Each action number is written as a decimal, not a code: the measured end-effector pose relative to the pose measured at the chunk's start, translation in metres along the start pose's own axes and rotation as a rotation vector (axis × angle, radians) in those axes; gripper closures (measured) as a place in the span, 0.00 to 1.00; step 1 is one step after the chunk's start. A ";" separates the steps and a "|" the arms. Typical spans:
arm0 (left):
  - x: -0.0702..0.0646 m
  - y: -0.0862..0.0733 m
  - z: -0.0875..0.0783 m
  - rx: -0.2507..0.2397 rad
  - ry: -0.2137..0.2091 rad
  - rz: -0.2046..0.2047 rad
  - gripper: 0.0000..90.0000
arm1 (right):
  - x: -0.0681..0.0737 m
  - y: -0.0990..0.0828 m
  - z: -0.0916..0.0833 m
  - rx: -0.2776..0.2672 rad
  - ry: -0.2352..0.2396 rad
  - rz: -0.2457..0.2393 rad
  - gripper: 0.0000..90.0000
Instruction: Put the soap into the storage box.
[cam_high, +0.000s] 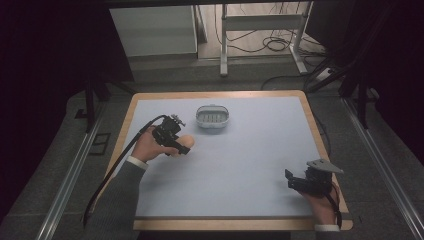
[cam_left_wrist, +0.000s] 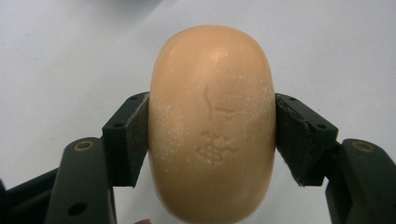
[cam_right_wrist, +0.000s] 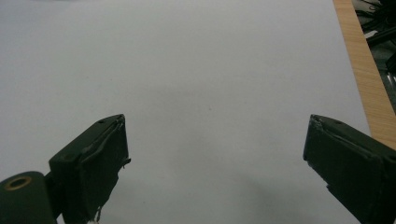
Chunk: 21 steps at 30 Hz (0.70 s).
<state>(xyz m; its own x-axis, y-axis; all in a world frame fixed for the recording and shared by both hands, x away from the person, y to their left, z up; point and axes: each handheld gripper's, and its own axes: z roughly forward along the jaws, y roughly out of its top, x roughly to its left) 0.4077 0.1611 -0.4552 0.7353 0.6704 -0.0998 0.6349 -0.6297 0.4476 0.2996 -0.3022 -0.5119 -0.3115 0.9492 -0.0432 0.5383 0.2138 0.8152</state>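
Left gripper (cam_left_wrist: 211, 135) pinches a peach-coloured soap bar (cam_left_wrist: 212, 121) between its two jaws at about 9 o'clock on the table (cam_high: 250, 165), just at 7 o'clock from the white soap dish (cam_high: 212, 118), while the right gripper (cam_right_wrist: 215, 154), at 4 o'clock, has its jaws spread over bare surface.

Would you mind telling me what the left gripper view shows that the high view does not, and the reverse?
Left gripper view alone: a stamped emblem on the soap bar, with both pads pressed against its sides. High view alone: the white soap dish beyond the soap, the right tongs standing open near the table's right edge, and the wooden table border. Both share: the left tongs gripping the soap over the pale tabletop.
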 end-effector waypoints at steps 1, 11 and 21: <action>0.000 0.000 0.000 -0.001 0.001 -0.001 0.36 | 0.000 0.000 0.000 0.001 0.000 0.002 0.07; 0.004 0.007 0.004 0.007 -0.010 -0.005 0.36 | 0.000 0.000 0.000 0.001 -0.001 -0.001 0.07; 0.006 0.018 0.007 0.013 -0.004 0.003 0.36 | -0.001 -0.001 0.000 0.004 -0.001 0.003 0.07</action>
<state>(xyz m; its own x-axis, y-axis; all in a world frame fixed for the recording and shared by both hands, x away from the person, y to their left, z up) 0.4247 0.1510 -0.4545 0.7382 0.6668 -0.1019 0.6356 -0.6369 0.4363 0.2997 -0.3036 -0.5124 -0.3093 0.9501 -0.0418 0.5423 0.2123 0.8129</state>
